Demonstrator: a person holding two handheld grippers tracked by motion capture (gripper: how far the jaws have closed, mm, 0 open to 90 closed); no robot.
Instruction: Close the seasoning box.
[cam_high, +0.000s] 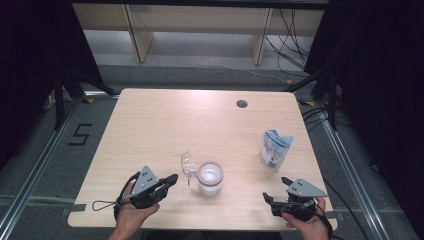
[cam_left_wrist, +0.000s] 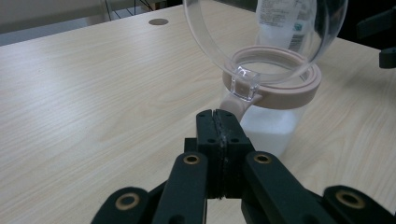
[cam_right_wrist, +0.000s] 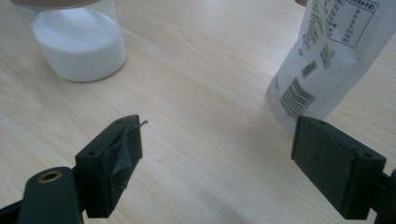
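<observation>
A clear jar with a pink rim stands near the table's front middle, partly full of white powder. Its clear round lid is hinged up on the left side. In the left gripper view the jar and the raised lid are close ahead. My left gripper is shut, its tips right in front of the rim's pink tab. A white and blue pouch stands upright at the right. My right gripper is open just in front of the pouch, with nothing between its jaws.
The light wooden table has a round cable hole at the back right. Its front edge runs just under both hands. Black curtains and cables flank the table, and the legs of another desk stand beyond its far edge.
</observation>
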